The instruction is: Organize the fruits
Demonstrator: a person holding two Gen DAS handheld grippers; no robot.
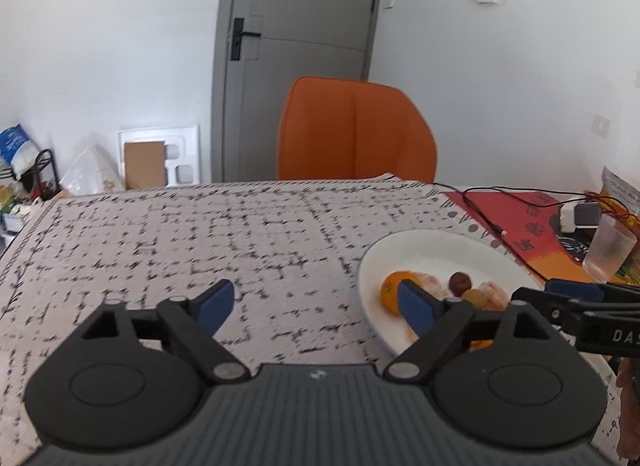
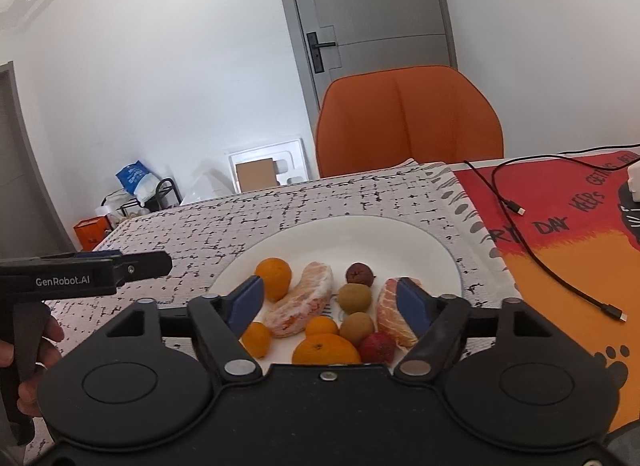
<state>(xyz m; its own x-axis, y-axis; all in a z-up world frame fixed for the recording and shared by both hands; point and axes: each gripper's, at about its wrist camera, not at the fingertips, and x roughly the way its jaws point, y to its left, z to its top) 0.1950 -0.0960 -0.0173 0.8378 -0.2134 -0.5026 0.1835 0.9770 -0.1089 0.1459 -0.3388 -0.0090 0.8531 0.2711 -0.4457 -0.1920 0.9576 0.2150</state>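
My left jaws (image 1: 320, 306) stood wide open with nothing between them, only the patterned cloth (image 1: 200, 234) of the tabletop under the gap. In the left wrist view the white plate (image 1: 420, 250) sat at the lower right of the frame, and my left gripper's right-hand pad (image 1: 416, 308) covered part of an orange (image 1: 390, 290) on it.

My right jaws (image 2: 332, 302) were open too, gripping nothing, and hung low over the near side of the plate (image 2: 360, 234), which filled the middle of the right wrist view. Between the two blue pads lay most of the fruit: a peeled citrus piece (image 2: 304, 302) at centre, a second peeled piece (image 2: 390, 314) just beside the right pad, two greenish-brown round fruits (image 2: 354, 297) between them, a dark brown one (image 2: 359, 274) further back, and a red one (image 2: 376, 348) at the near edge. An orange (image 2: 274, 278) sat just beside the left pad, with three more orange fruits (image 2: 326, 348) at the bottom of the gap. I could not tell whether the pads touched any fruit.

My left gripper's side (image 2: 80, 276) showed at the left edge of that view, fingers (image 2: 24, 394) wrapped on its handle. A black cable (image 2: 532, 250) ran across the red and orange mat (image 2: 560, 274) at right. An orange chair (image 2: 408, 121) stood behind the tabletop, before a grey door (image 2: 376, 5).
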